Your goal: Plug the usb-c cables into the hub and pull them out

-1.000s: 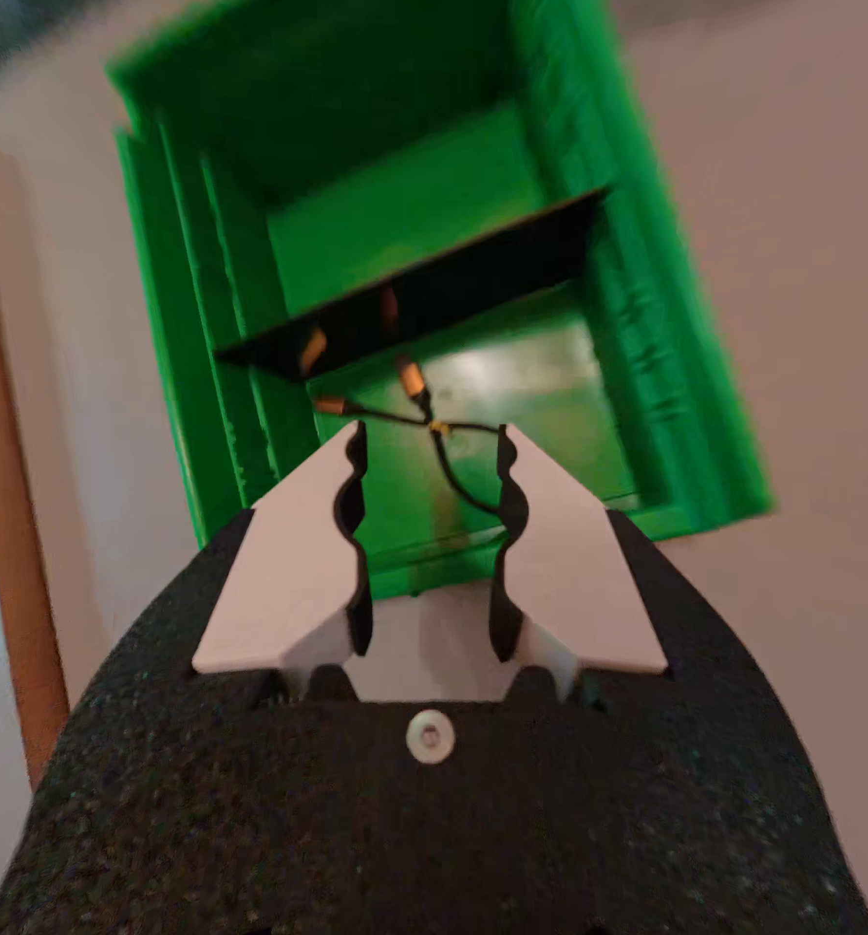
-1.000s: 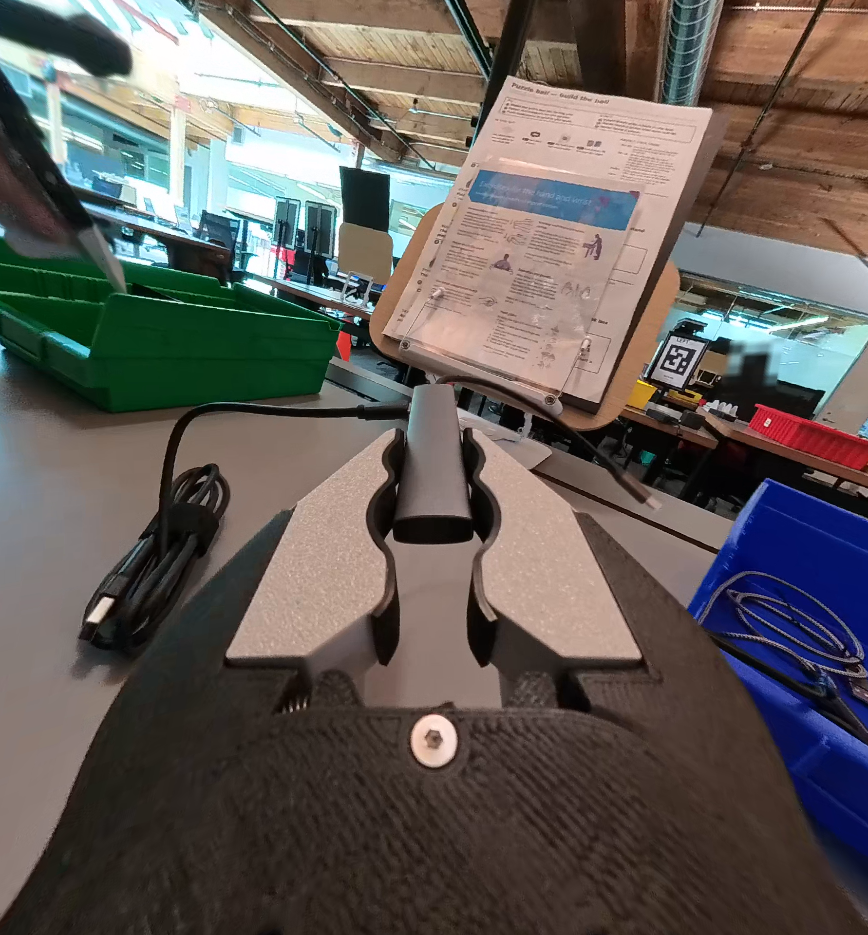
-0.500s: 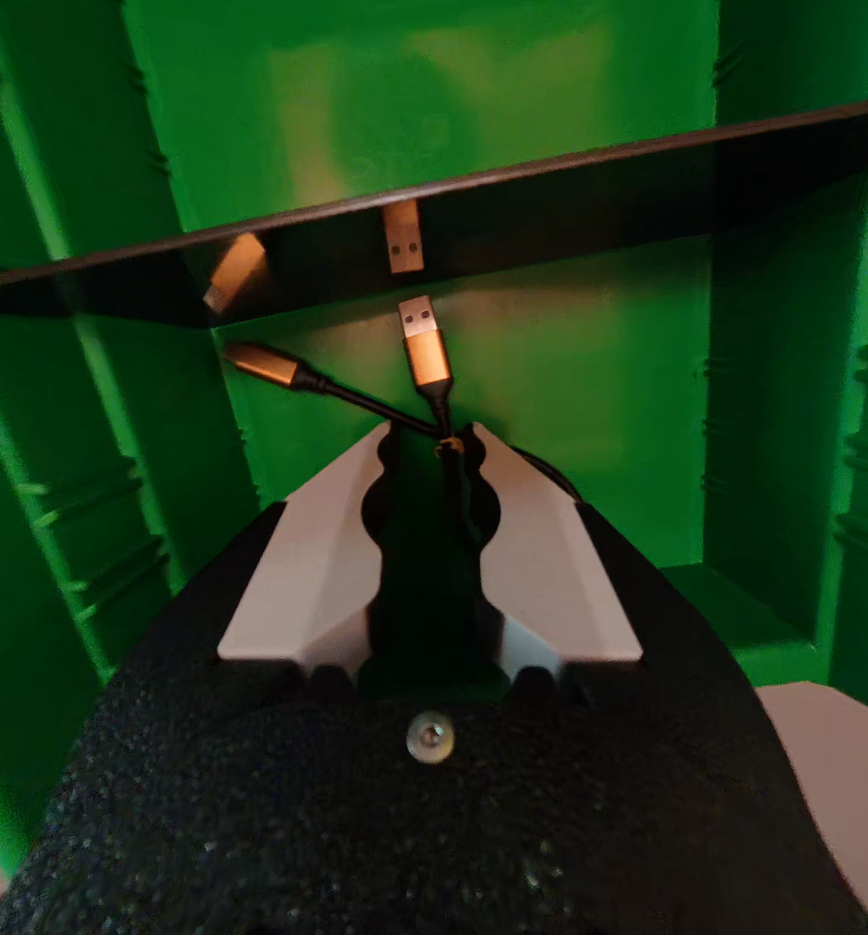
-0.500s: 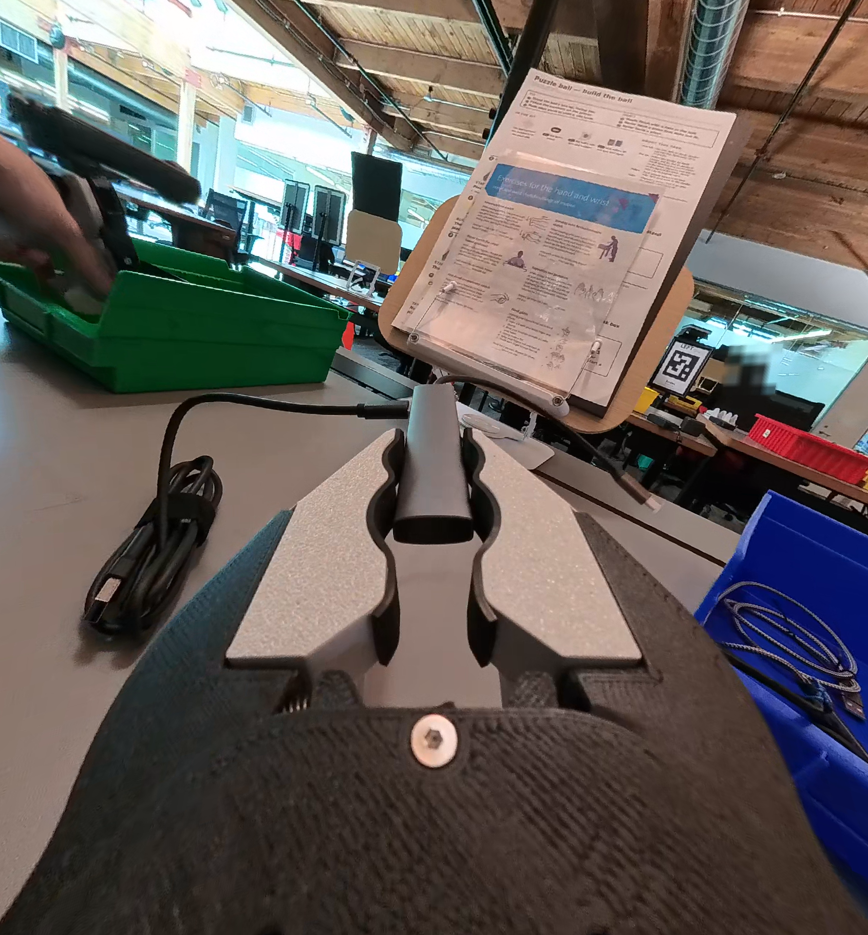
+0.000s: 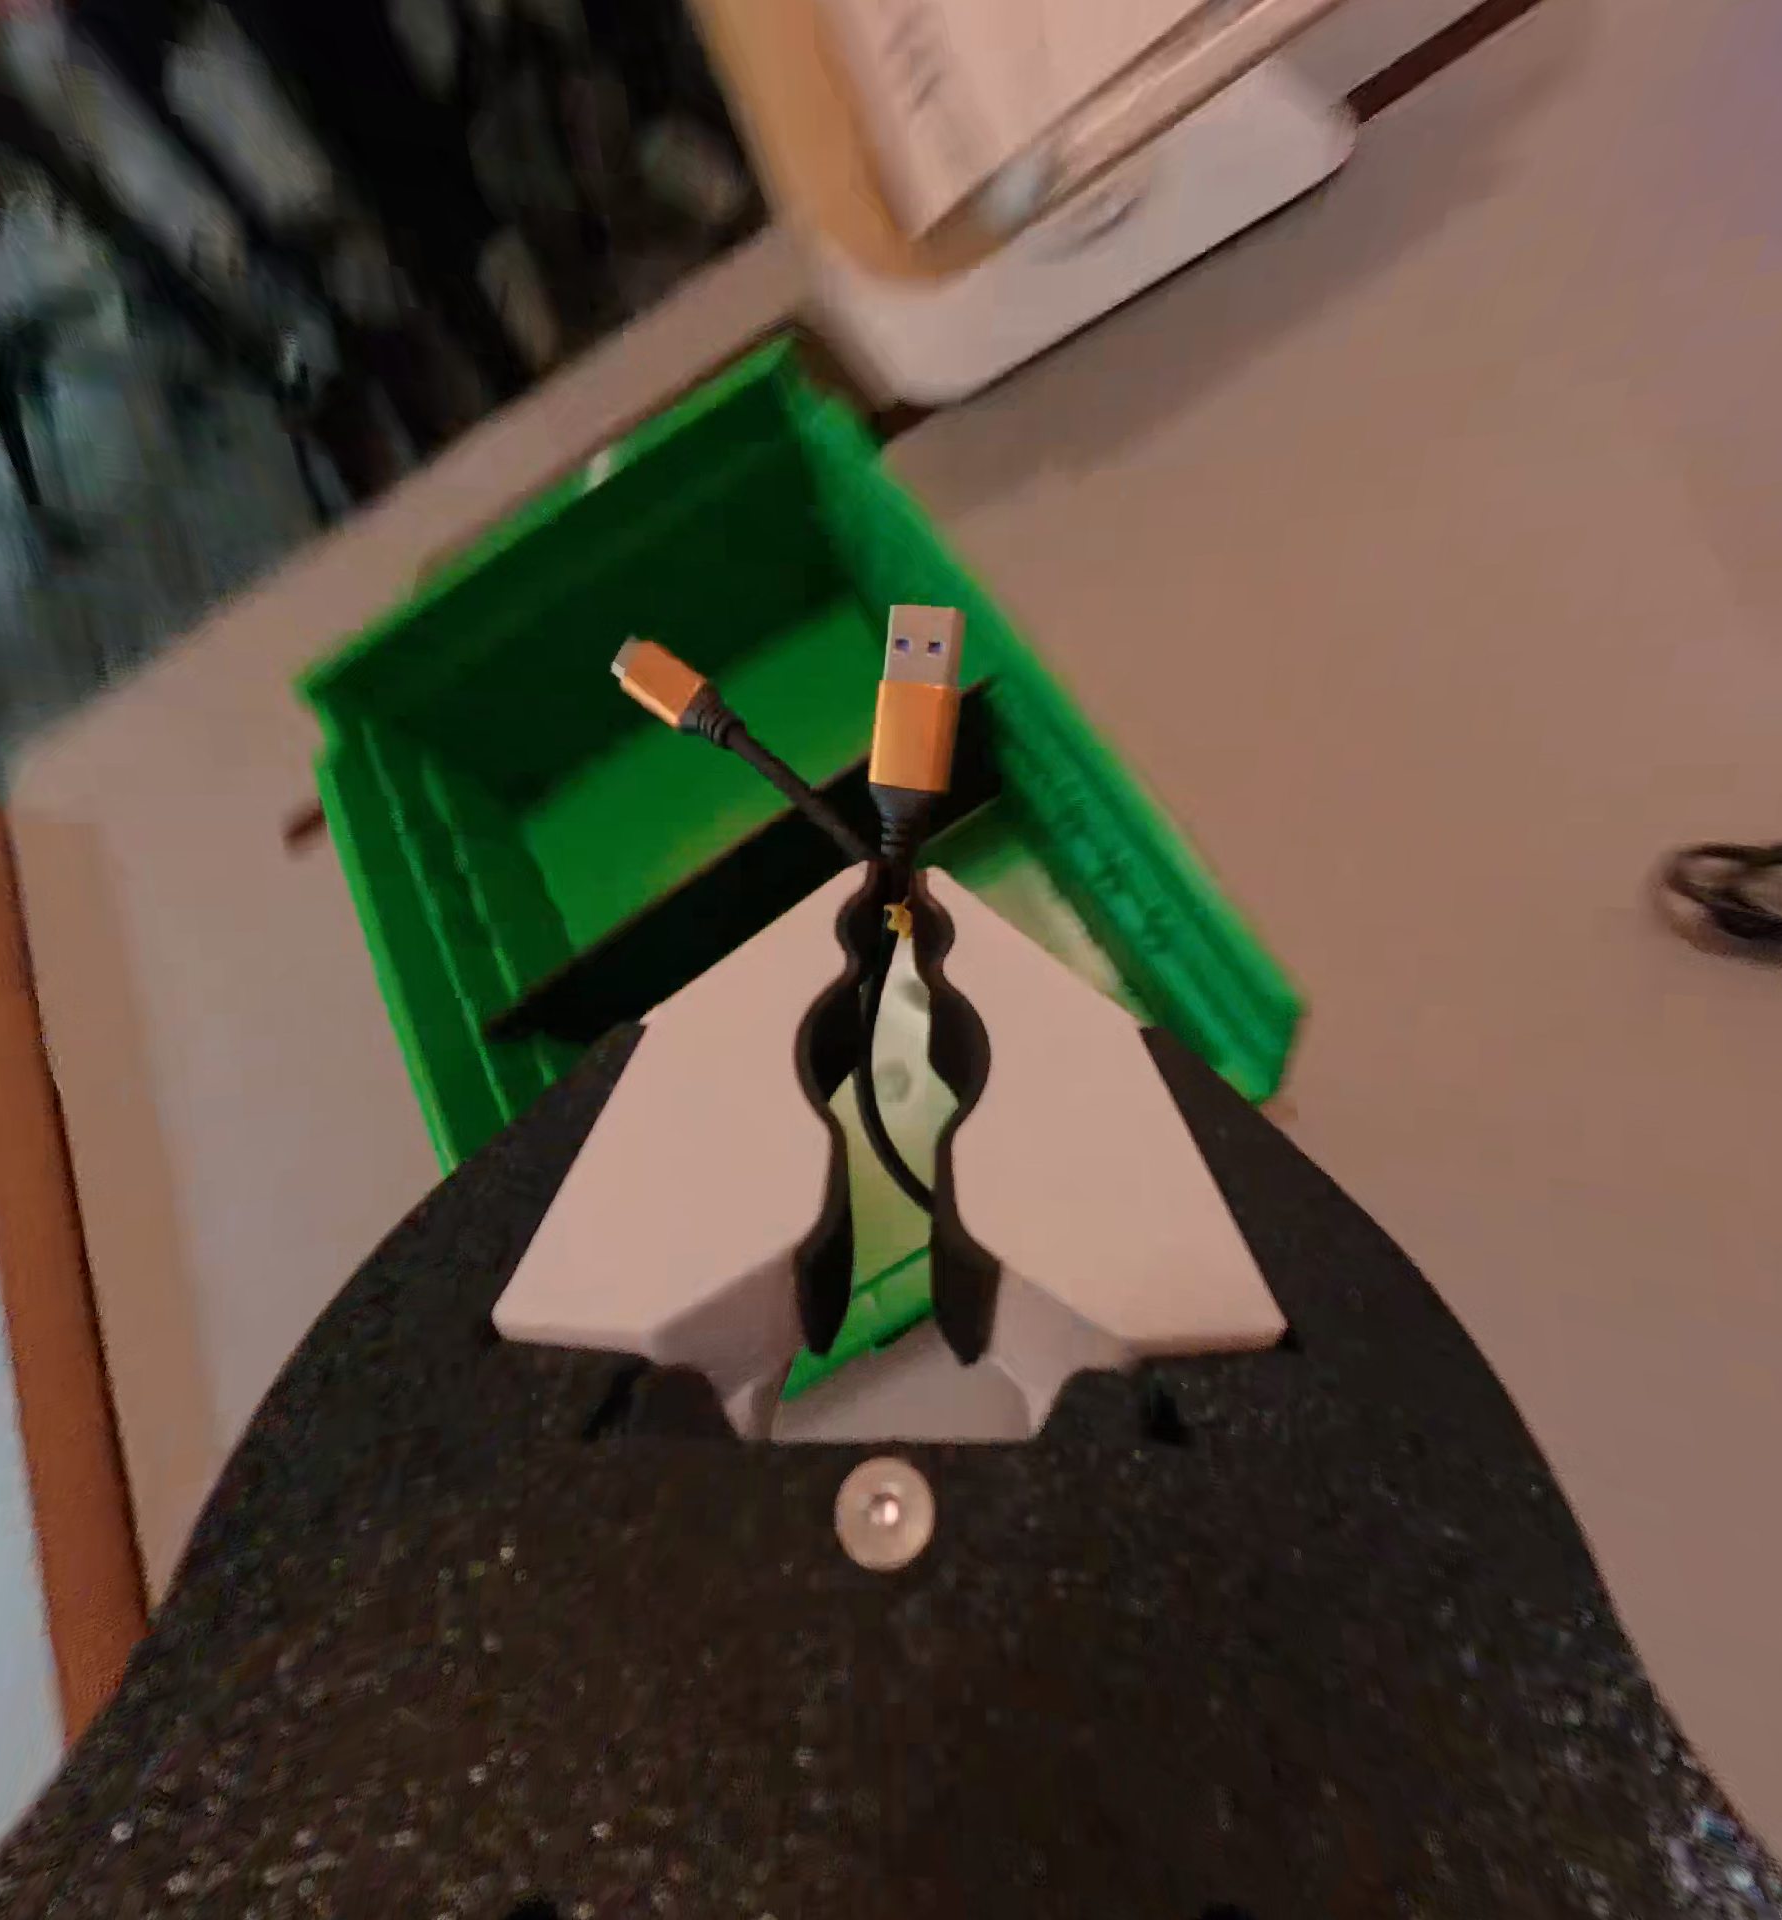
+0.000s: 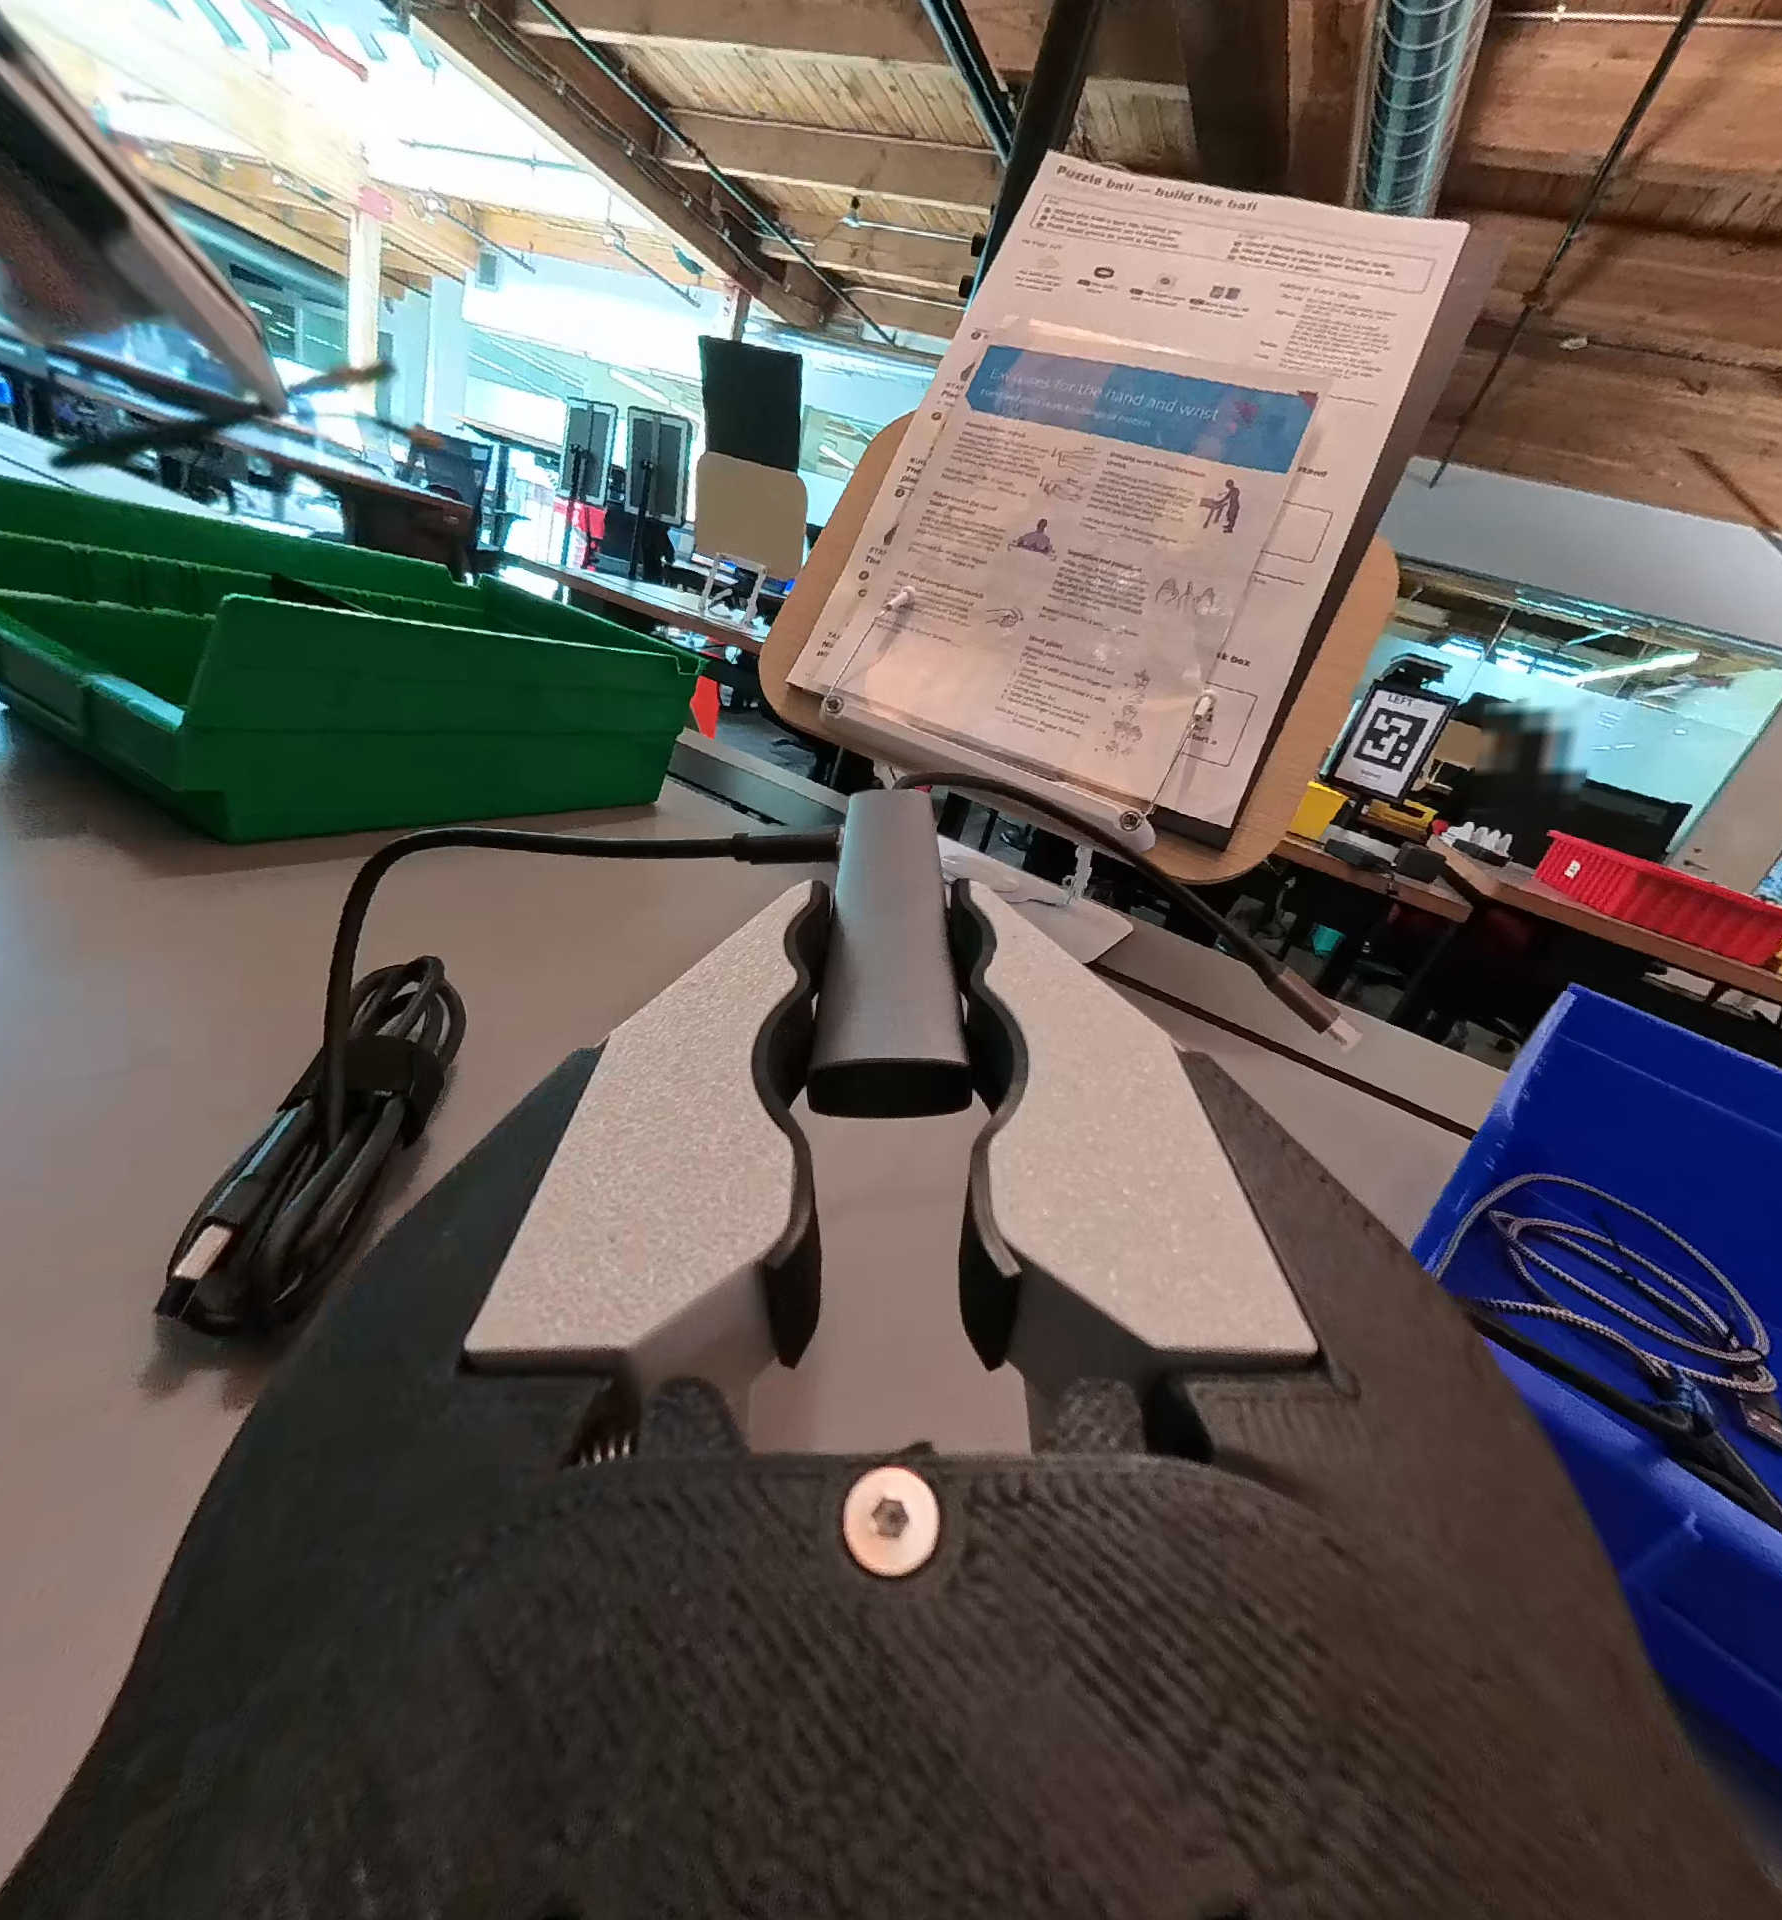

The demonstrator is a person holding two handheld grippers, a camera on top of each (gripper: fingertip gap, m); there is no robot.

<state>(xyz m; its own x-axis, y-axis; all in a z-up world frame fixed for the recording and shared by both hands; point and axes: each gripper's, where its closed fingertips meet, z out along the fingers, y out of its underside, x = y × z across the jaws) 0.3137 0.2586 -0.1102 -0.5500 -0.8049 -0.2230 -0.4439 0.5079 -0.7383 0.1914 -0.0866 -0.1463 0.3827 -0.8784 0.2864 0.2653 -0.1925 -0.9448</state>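
Observation:
My left gripper [image 5: 892,883] is shut on a short black cable with orange plugs [image 5: 913,732] and holds it in the air above the green bin [image 5: 596,831]. Its small plug [image 5: 658,686] sticks out to the upper left; its wide plug points up. My right gripper [image 6: 892,904] is shut on the dark grey hub [image 6: 887,956] and holds it just above the table. A black cable [image 6: 554,844] is plugged into the hub's left side, and its bundled rest [image 6: 347,1122] lies on the table. The hub's own lead [image 6: 1230,935] hangs off to the right.
The green bin [image 6: 347,717] with a black divider stands at the far left of the grey table [image 6: 56,1039]. A blue bin [image 6: 1697,1195] with a braided cable [image 6: 1614,1278] is at the right. A wooden stand with printed sheets [image 6: 1105,520] stands behind the hub.
My left gripper has closed on the orange-plug cable inside the green bin and lifted it up and out. The right gripper with the hub has stayed nearly still.

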